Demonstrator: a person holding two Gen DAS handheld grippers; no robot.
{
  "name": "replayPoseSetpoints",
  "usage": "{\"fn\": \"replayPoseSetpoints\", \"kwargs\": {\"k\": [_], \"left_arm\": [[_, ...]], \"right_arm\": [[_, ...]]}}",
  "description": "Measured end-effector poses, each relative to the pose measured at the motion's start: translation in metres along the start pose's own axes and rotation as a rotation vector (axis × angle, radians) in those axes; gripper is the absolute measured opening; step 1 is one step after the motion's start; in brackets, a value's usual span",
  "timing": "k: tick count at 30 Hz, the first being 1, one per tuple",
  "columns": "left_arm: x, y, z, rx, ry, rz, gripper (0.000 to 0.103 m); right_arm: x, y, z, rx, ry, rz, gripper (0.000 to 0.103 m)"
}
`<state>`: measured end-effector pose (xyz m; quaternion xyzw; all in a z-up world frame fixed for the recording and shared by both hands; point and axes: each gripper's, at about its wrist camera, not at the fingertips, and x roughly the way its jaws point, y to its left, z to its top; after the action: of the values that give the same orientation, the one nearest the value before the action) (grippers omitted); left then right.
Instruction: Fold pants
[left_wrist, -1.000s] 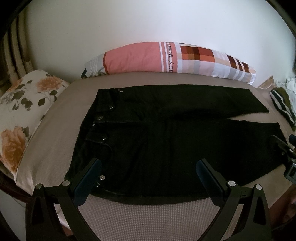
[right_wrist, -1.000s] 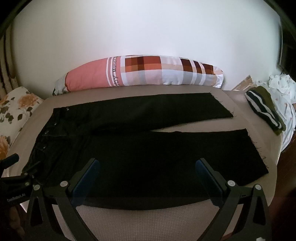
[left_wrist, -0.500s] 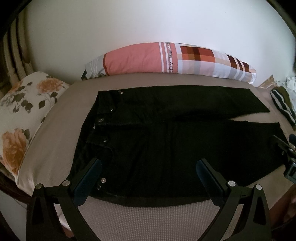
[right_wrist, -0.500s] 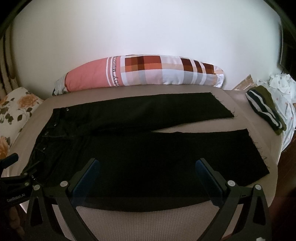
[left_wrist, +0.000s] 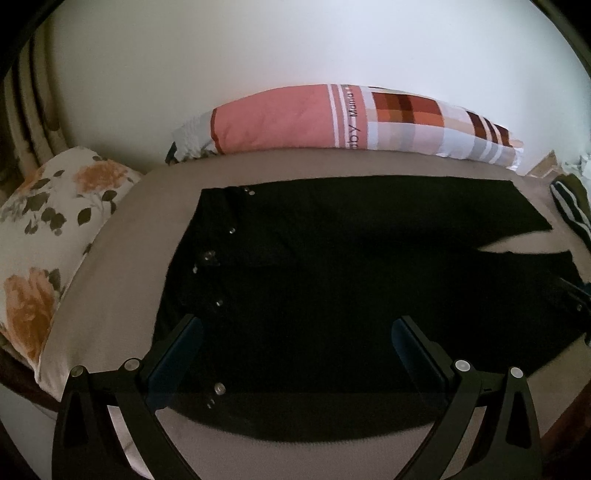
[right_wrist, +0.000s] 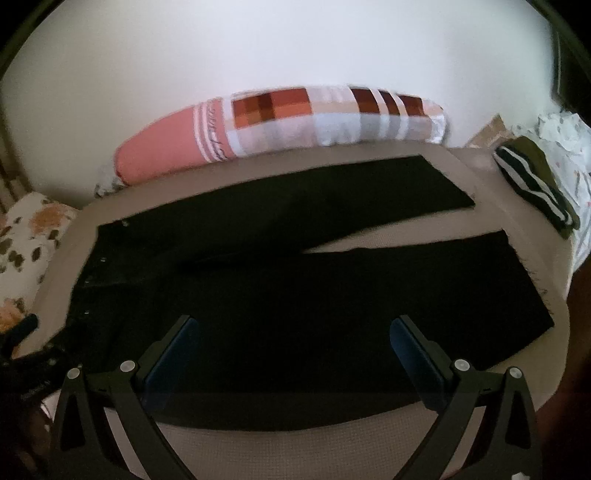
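Black pants (left_wrist: 332, 280) lie flat on a beige bed, waistband with metal buttons to the left, both legs spread to the right. They also show in the right wrist view (right_wrist: 332, 295), with a gap between the two leg ends. My left gripper (left_wrist: 295, 354) is open and empty, hovering over the near edge of the pants by the waistband. My right gripper (right_wrist: 295, 354) is open and empty over the near leg. The right gripper's body shows at the left view's right edge (left_wrist: 576, 295), and the left gripper's at the right view's left edge (right_wrist: 22, 343).
A long pink and checked pillow (left_wrist: 347, 118) lies along the wall at the back. A floral pillow (left_wrist: 48, 229) sits at the left. A folded striped dark-green cloth (right_wrist: 532, 181) and white fabric (right_wrist: 565, 136) lie at the bed's right end.
Both grippers have moved forward and lower toward the pants, which now look larger. The right view has tilted and is blurred. The pants have not moved.
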<state>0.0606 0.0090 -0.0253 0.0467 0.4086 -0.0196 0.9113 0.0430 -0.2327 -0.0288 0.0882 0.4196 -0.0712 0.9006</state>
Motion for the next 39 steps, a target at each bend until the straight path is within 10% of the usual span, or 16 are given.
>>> {"fn": "replayPoseSetpoints", "kwargs": {"k": [15, 32, 39], "left_arm": [[0.088, 0.089, 0.073, -0.106, 0.032, -0.042, 0.089], [0.234, 0.192, 0.127, -0.354, 0.263, -0.391, 0.036], [0.261, 0.206, 0.141, -0.406, 0.286, -0.527, 0.032]], "right_arm": [[0.058, -0.005, 0.048, 0.11, 0.078, 0.367, 0.103], [0.159, 0.031, 0.12, -0.058, 0.045, 0.067, 0.103], [0.193, 0.043, 0.136, -0.07, 0.07, 0.059, 0.103]]}}
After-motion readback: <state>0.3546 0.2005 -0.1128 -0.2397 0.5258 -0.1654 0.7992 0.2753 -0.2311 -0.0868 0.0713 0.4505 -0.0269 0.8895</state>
